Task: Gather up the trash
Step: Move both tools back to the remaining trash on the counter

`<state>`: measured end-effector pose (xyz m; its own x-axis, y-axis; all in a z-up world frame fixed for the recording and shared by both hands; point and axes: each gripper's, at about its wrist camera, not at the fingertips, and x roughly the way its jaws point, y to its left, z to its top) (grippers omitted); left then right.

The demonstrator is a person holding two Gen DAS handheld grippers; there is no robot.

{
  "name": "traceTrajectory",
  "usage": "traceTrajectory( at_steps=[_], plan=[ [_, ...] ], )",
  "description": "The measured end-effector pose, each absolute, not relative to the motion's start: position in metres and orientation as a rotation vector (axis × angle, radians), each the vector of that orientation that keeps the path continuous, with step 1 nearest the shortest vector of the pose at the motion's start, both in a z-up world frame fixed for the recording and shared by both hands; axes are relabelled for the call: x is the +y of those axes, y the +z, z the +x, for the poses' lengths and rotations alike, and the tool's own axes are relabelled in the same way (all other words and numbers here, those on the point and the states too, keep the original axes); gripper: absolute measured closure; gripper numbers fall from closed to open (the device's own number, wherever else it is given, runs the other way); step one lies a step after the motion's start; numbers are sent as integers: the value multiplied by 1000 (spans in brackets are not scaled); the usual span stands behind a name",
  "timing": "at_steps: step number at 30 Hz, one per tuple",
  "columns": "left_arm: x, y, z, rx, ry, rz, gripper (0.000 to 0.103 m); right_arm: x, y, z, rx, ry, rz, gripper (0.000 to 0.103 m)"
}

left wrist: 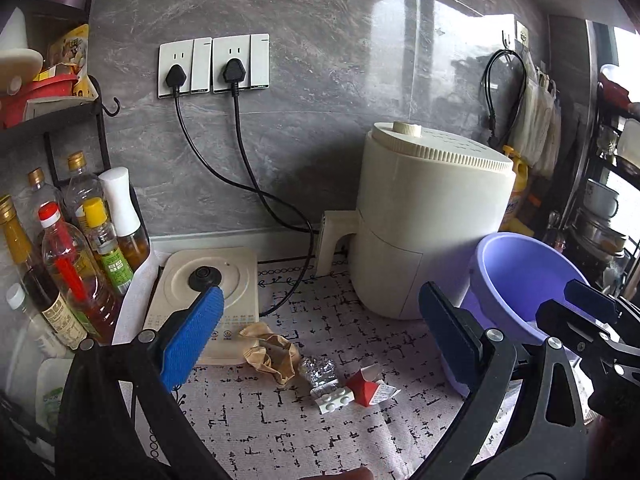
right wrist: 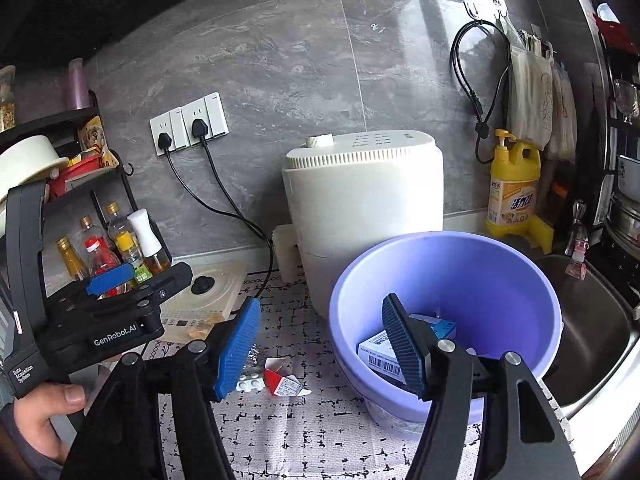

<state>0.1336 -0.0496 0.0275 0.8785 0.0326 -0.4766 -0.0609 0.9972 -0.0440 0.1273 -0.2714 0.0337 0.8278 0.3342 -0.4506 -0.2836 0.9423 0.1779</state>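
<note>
On the patterned counter mat lie a crumpled brown paper, a ball of foil, a white toy brick and a small red-and-white carton. My left gripper hovers over them, open, with nothing between its blue pads. To the right stands a purple bucket with a blue-and-white box lying inside. My right gripper is open and empty above the bucket's left rim, its right finger over the inside. The carton and brick show beside its left finger.
A white air fryer stands behind the bucket, its cords running to wall sockets. An induction cooker and oil bottles fill the left side. A steel sink and a yellow detergent bottle are at the right.
</note>
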Motion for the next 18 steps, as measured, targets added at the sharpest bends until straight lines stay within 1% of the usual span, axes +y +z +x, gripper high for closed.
traceTrajectory(
  at_steps=[1,6,9,11,15,17,18],
  plan=[
    [-44,27,132,500,64,-61,6,-266,34,127,491,341,98,34],
    [-22,23,123,508,122,-82,6,-244,30,127,504,407,76,34],
    [-12,18,119,521,143,-96,6,-232,26,127,514,443,57,35],
    [-6,13,116,533,156,-105,6,-225,22,128,529,470,48,43],
    [3,3,111,549,175,-121,6,-210,11,129,563,518,23,52],
    [6,-4,109,554,185,-128,6,-203,4,130,587,537,10,60],
    [8,-7,109,558,190,-133,6,-200,1,131,597,545,3,61]
  ],
)
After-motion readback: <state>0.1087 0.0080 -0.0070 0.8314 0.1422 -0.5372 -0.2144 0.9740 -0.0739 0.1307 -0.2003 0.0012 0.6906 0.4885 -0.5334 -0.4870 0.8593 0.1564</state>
